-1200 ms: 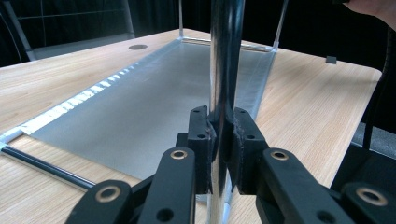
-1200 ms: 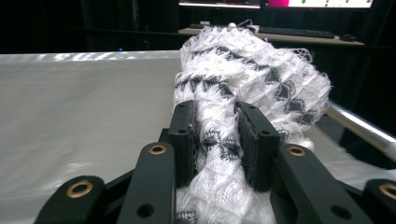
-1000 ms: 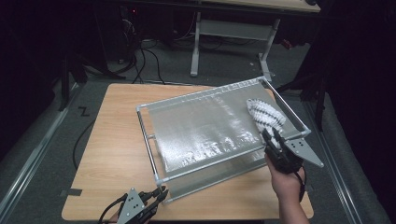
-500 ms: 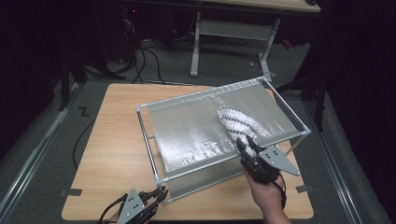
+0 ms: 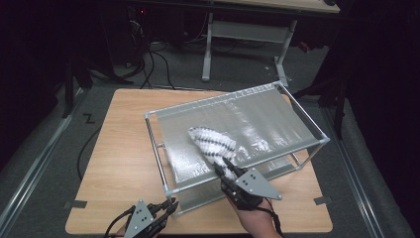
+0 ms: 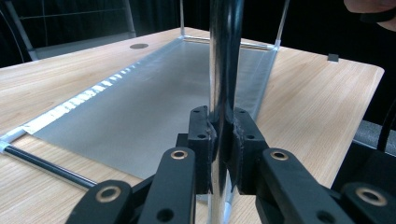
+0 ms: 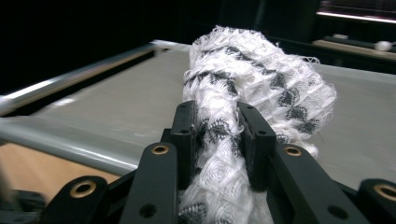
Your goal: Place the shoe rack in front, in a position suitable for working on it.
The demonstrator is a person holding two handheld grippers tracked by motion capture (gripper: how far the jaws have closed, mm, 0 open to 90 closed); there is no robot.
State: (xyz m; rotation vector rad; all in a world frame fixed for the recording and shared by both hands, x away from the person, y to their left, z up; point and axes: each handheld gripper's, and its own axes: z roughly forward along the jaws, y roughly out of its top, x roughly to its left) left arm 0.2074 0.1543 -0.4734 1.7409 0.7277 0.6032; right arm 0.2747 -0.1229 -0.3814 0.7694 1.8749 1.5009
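Right claw [image 5: 224, 166] is clamped on the black-and-white cloth [image 5: 212, 143], dragging it across the rack's [image 5: 237, 129] grey top sheet; left claw [image 5: 171, 204] pinches the rack's near corner post [image 6: 225, 60].

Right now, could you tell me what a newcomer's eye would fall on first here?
Probably the white-and-black cloth, lying on the grey top sheet of the metal-framed rack mid-table, pinched by the right tongs. Next, the left tongs clamped on the rack's near corner post.
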